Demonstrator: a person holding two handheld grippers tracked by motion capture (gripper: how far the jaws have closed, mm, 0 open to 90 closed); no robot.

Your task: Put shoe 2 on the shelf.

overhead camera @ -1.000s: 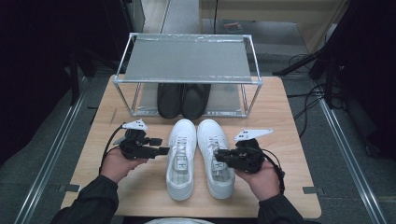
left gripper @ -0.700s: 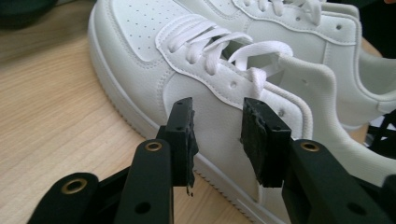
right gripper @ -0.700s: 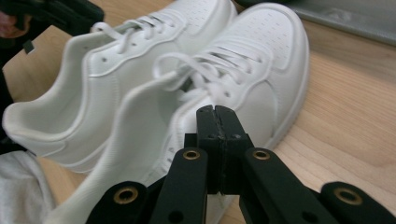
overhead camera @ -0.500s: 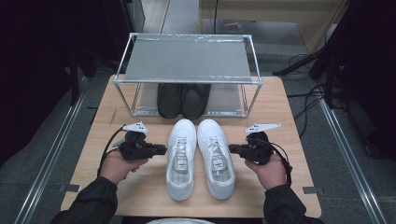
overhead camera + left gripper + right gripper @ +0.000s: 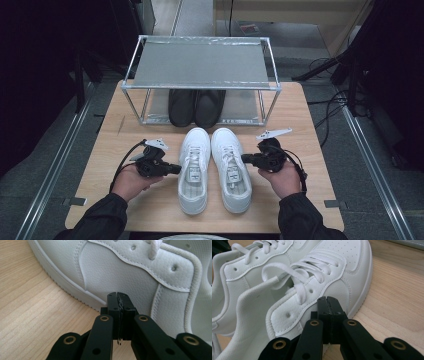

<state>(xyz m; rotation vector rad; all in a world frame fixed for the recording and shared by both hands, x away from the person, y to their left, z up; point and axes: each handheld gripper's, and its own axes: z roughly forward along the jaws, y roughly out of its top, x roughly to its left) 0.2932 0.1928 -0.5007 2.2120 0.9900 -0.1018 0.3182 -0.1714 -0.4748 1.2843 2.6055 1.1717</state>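
Two white sneakers lie side by side on the wooden table, toes toward the rack: the left sneaker [image 5: 194, 170] [image 5: 140, 277] and the right sneaker [image 5: 231, 167] [image 5: 312, 287]. My left gripper [image 5: 172, 170] [image 5: 117, 298] is shut with nothing in it, its tip at the left sneaker's outer side. At the right sneaker's outer side my right gripper [image 5: 245, 159] [image 5: 327, 302] is shut too, holding nothing. A pair of black shoes [image 5: 196, 106] stands under the rack.
A metal-framed rack [image 5: 200, 62] with a grey top shelf stands at the back of the table [image 5: 305, 125]. Cables trail on the floor at the right. Bare wood lies to the left and right of the sneakers.
My right gripper has moved right and a little farther from me along the right sneaker. The left gripper has barely shifted.
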